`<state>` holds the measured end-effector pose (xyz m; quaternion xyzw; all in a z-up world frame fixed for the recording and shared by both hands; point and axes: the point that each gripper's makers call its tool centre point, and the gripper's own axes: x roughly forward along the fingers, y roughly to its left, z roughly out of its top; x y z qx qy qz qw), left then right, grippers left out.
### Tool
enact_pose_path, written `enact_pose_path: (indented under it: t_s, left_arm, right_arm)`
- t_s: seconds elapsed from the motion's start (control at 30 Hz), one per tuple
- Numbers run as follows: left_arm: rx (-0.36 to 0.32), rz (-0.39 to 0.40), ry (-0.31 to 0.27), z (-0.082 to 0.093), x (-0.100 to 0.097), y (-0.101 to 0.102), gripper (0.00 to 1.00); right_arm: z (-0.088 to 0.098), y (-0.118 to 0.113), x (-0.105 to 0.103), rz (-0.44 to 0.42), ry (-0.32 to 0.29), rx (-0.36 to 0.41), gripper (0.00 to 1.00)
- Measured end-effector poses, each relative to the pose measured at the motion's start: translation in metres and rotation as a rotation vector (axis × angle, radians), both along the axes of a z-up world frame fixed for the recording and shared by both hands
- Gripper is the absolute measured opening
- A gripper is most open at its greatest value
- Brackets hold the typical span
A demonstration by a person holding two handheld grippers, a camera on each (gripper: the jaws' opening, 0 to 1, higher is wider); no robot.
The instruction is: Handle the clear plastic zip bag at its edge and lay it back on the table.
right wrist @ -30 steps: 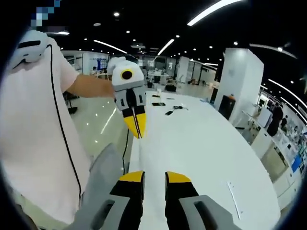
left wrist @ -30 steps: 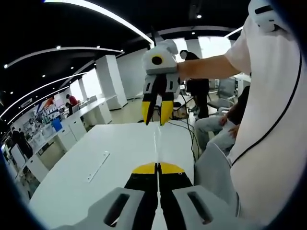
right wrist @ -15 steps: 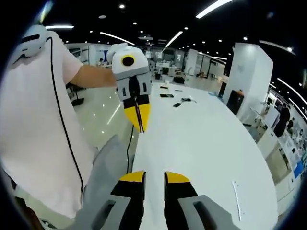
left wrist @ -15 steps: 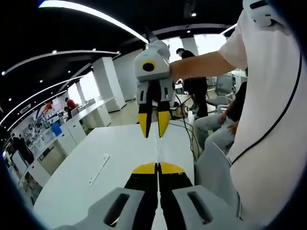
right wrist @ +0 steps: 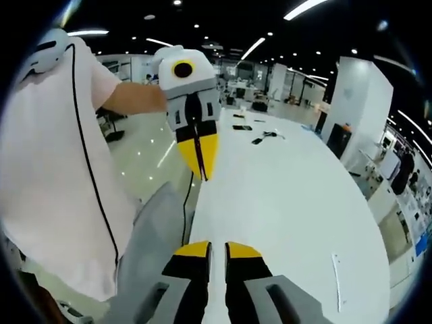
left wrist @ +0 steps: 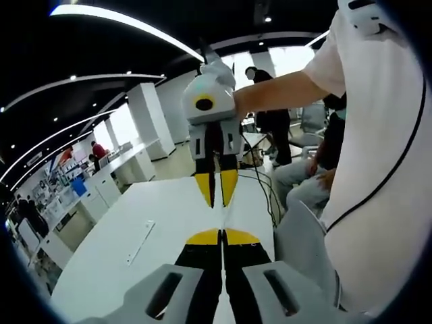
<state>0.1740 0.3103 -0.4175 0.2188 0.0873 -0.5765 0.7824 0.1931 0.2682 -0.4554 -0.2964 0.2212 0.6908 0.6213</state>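
Closing in since a second ago, the right gripper [left wrist: 219,204] now hangs tips-down just beyond the left gripper [left wrist: 222,233] in the left gripper view, and its jaws, spread wider before, have drawn in to a narrow slit (a dark gap still shows between the yellow tips). In the right gripper view the right gripper [right wrist: 217,244] shows the same slim gap. The left gripper [right wrist: 202,177] has its jaws pressed flat together in both views.

The clear plastic zip bag [left wrist: 223,217] is hard to make out: a thin pale line runs from the left gripper's closed tips toward the right gripper's tips, which reads as the bag's edge seen end-on, pinched by the left gripper. Its long axis lies from one gripper to the other, along the near long edge of the desk [left wrist: 169,223], above that edge and off the surface. A grey cloudy sheet [left wrist: 300,256] hangs on the person's side of the jaws (I cannot tell whether it is part of the bag).

Beyond the edge the white desk opens wide and bare. A white strip [left wrist: 140,237] lies well apart toward the far long edge, and small dark items [right wrist: 260,140] sit at the far end. The person's white shirt [left wrist: 378,169] is close beside both grippers.
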Motion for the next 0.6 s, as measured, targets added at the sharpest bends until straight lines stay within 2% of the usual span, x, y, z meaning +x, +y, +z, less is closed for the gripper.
enact_pose_path:
  t_s: [0.27,0.4,0.43,0.6]
  left_arm:
    - [0.001,0.008,0.005,-0.0010,0.0021,0.0027,0.00]
    - [-0.005,0.021,0.011,-0.0024,0.0037,0.0030,0.00]
    - [-0.005,0.022,0.011,-0.0024,0.0039,0.0031,0.00]
    - [-0.018,0.046,0.023,-0.0037,0.0079,0.0064,0.00]
  right_arm:
    - [-0.0039,0.0007,-0.0036,0.008,0.020,-0.009,0.00]
    - [-0.0036,0.0019,0.0000,-0.004,-0.011,-0.018,0.00]
    - [-0.0028,0.0026,0.0040,-0.009,-0.045,-0.019,0.00]
    - [-0.0037,0.0022,0.0031,-0.013,-0.036,-0.031,0.00]
